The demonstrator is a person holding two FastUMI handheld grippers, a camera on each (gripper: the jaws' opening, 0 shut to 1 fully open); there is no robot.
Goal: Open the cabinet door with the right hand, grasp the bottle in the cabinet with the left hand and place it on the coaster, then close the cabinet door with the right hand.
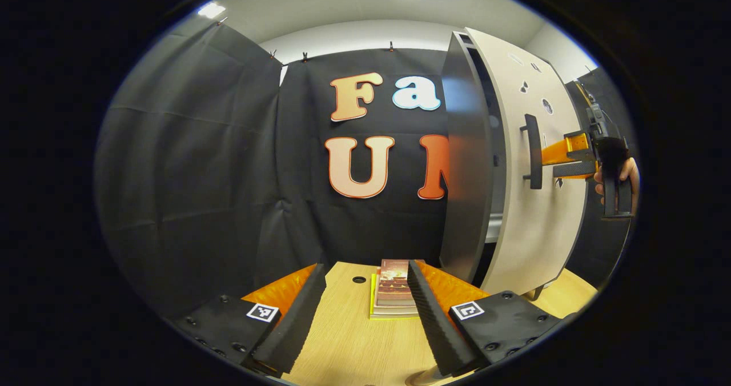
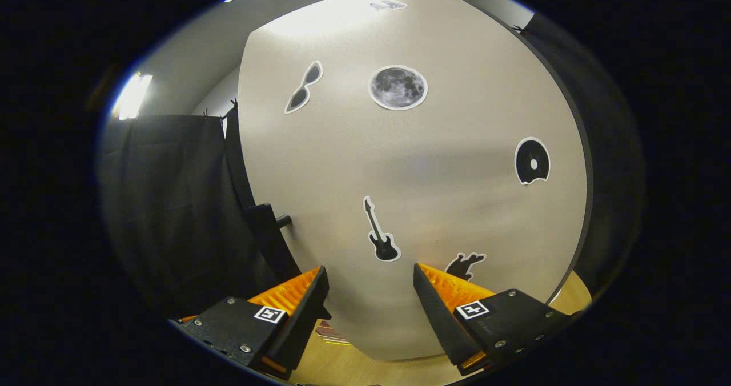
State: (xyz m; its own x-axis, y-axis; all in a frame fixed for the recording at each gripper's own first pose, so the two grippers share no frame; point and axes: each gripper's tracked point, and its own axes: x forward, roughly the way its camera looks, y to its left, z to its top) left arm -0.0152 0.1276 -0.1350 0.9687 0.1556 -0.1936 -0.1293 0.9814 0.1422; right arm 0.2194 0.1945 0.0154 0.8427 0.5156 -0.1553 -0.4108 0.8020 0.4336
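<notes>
Beside cabinet door (image 1: 542, 203), right gripper (image 1: 562, 160).

Ahead of my left gripper (image 1: 365, 312), books (image 1: 394, 294) lie stacked on the table (image 1: 342, 340), between its fingers and nearer the right one. Farther ahead and to the right stands the cabinet door (image 1: 537, 175), partly swung out. My right gripper (image 2: 368, 312) faces that door close up, with the door handle (image 2: 268, 232) ahead to its left.
</notes>
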